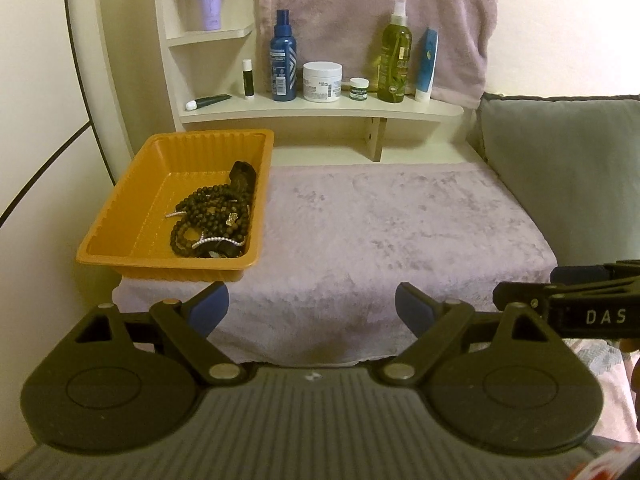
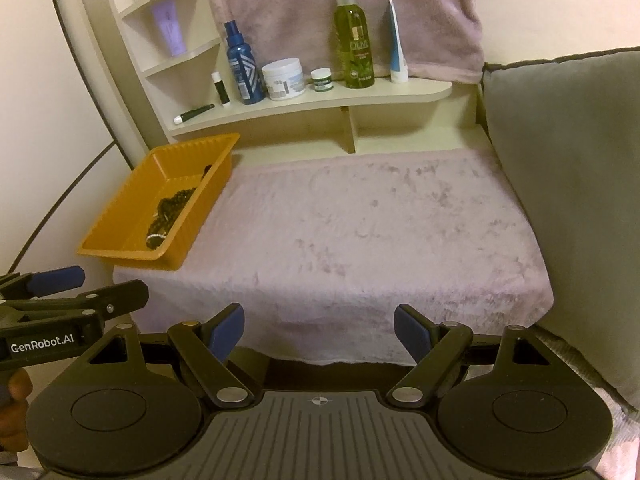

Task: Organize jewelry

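Blue-padded fingers of the left gripper [image 1: 311, 304] are standing wide apart with nothing between them, hovering over the near edge of the tabletop [image 1: 400, 216] and tilting downward. The right gripper [image 2: 319, 330] is hanging beside it in the same downward tilt, its fingers likewise spread wide and holding nothing. Each gripper is showing at the edge of the other's view, so the two are sitting side by side, close but apart. A pale lilac plush cloth is covering the tabletop. At its left edge an orange tray [image 1: 120, 216] is resting, and the jewelry [image 1: 216, 216], dark beaded strands tangled with sparkling silver pieces, is lying heaped in the tray's near right corner. Behind, a cream shelf [image 1: 320, 114] is carrying bottles, jars and tubes, with a grey cushion [image 1: 568, 176] leaning at the right
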A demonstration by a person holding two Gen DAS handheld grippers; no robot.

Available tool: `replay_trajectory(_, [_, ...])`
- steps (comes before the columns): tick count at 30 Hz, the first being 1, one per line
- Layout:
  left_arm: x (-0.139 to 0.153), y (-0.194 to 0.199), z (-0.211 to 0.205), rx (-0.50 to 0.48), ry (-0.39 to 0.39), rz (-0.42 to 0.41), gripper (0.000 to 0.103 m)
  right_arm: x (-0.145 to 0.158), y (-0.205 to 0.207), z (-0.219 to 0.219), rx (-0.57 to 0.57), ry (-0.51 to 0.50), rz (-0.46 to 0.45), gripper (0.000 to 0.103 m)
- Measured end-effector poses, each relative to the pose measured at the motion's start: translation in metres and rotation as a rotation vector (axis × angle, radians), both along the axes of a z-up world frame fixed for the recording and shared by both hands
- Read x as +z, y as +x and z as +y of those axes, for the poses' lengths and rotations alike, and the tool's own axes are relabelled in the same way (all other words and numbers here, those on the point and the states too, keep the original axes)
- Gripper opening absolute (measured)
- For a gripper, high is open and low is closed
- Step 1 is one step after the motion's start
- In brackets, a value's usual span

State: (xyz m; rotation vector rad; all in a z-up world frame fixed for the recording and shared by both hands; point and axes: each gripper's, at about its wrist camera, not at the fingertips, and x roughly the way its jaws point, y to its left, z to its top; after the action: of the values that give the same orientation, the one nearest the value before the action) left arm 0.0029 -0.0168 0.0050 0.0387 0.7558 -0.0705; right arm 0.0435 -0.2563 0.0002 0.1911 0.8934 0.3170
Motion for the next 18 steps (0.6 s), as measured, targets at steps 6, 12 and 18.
replay_trajectory(6, [0.0000, -0.0001, -0.0008, -0.007, 0.001, -0.001, 0.089, 0.0002, 0.0004, 0.0000, 0.002, -0.001, 0.000, 0.082])
replay_trajectory(12, [0.0000, -0.0006, -0.0011, -0.006, 0.001, -0.002, 0.089, 0.0001, -0.0004, 0.0013, -0.001, -0.002, -0.001, 0.082])
replay_trajectory(18, [0.0003, -0.0007, -0.0008, -0.007, 0.001, -0.002, 0.089, 0.0002, -0.0005, 0.0011, 0.000, -0.003, -0.003, 0.082])
